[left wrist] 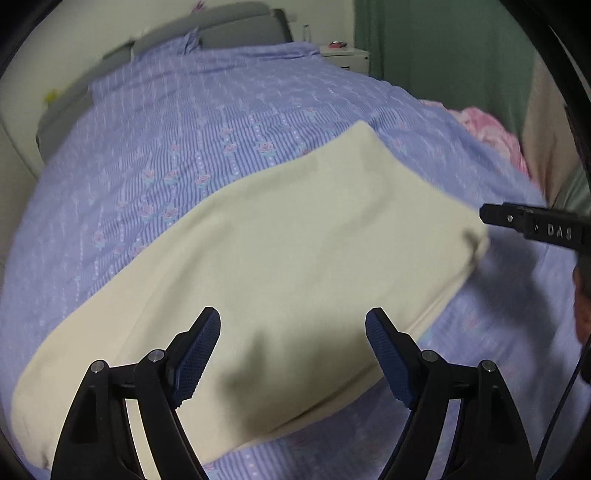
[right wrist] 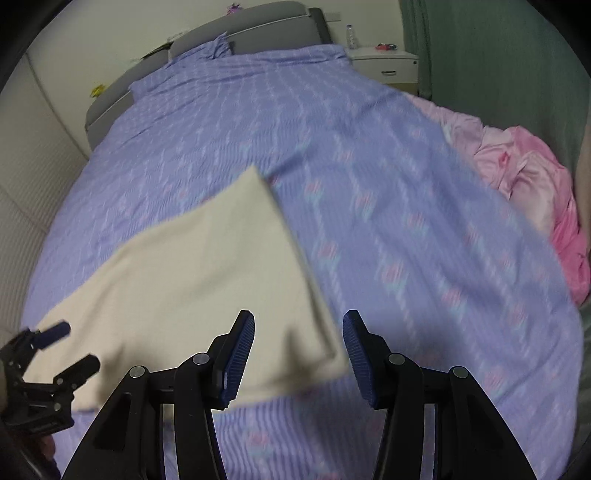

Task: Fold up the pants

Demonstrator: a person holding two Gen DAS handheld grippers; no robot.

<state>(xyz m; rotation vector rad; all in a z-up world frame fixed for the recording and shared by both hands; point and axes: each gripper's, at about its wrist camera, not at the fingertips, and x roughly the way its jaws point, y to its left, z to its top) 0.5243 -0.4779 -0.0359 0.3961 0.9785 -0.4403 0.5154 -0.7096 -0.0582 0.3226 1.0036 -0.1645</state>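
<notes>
The cream pants (left wrist: 277, 258) lie folded into a long flat band slanting across the purple flowered bedcover (left wrist: 221, 129). My left gripper (left wrist: 293, 317) hovers open over the band's near edge, with nothing between its blue pads. The right gripper's black body (left wrist: 532, 225) reaches in from the right, just off the band's right end. In the right wrist view the pants (right wrist: 192, 277) fill the lower left, and my right gripper (right wrist: 299, 319) stands open above their near corner, pads clear of the cloth. The left gripper (right wrist: 70, 349) shows at the lower left edge, open.
A crumpled pink cloth (right wrist: 535, 192) lies at the bed's right edge (left wrist: 495, 140). A grey headboard (right wrist: 258, 26) and a white nightstand (right wrist: 388, 62) with a bottle (right wrist: 351, 37) stand at the far end. A green curtain (right wrist: 498, 55) hangs on the right.
</notes>
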